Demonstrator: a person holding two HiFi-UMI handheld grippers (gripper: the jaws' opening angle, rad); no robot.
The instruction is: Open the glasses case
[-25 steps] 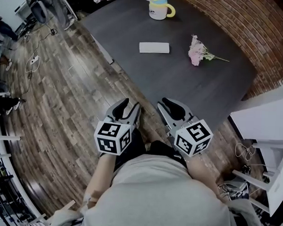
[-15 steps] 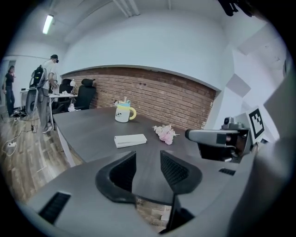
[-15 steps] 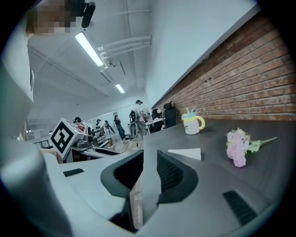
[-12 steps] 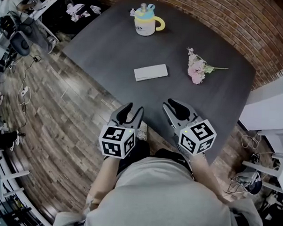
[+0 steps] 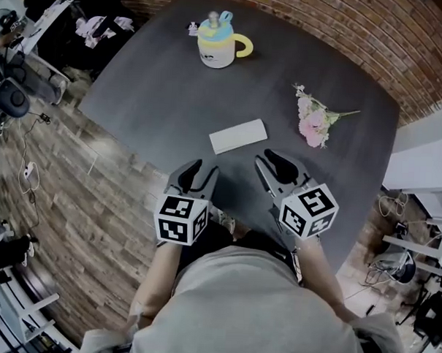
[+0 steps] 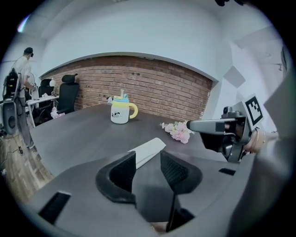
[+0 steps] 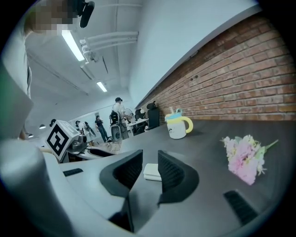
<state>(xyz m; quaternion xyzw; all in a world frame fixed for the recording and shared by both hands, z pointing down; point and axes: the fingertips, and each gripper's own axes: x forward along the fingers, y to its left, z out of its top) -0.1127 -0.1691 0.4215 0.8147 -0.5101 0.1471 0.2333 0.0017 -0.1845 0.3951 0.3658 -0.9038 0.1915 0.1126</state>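
The white glasses case (image 5: 238, 135) lies shut and flat on the dark table (image 5: 159, 89), just ahead of both grippers. My left gripper (image 5: 201, 168) hovers at the table's near edge, open, with nothing between its fingers. In the left gripper view the case (image 6: 147, 150) shows just beyond the left gripper (image 6: 148, 156). My right gripper (image 5: 270, 158) is over the table, a little right of the case, its jaws opening and empty. Seen from the right gripper view, the case (image 7: 151, 171) lies past the gap of the right gripper (image 7: 150, 156).
A white mug with a yellow handle and blue lid (image 5: 216, 47) stands at the table's far side. Pink flowers (image 5: 312, 125) lie at the right. A brick wall (image 5: 402, 48) runs behind, white furniture (image 5: 426, 166) stands at the right, and wooden floor (image 5: 67, 180) lies at the left.
Both grippers have moved forward to the table, from over the floor to its near edge. The case now lies much closer to them.
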